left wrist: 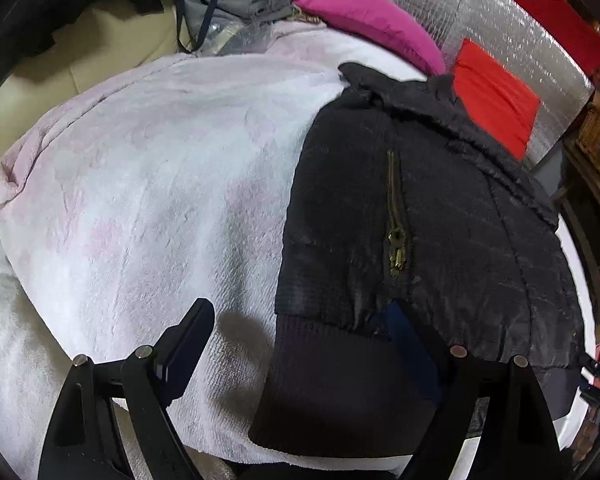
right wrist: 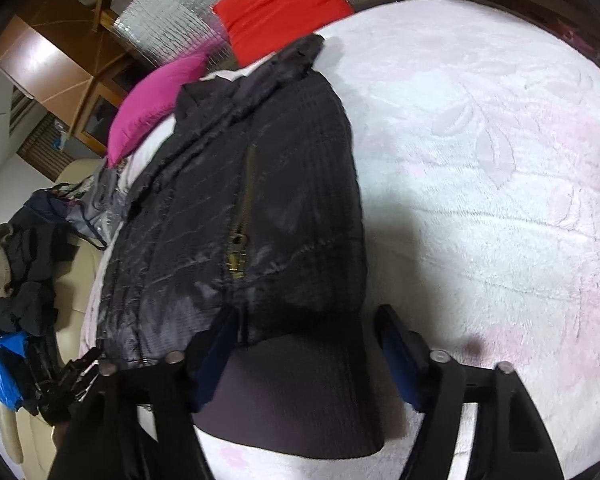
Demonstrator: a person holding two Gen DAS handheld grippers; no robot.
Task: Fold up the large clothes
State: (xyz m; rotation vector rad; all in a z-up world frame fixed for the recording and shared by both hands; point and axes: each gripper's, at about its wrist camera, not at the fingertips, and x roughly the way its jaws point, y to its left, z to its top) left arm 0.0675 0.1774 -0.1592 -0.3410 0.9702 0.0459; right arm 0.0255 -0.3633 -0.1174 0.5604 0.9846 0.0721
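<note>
Black jacket (right wrist: 236, 216) between right hand-held gripper (right wrist: 304, 340) fingers

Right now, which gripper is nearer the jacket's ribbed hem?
Right. The right gripper straddles the ribbed hem squarely; the left gripper sits off its edge, one finger over the hem, the other over the blanket.
</note>
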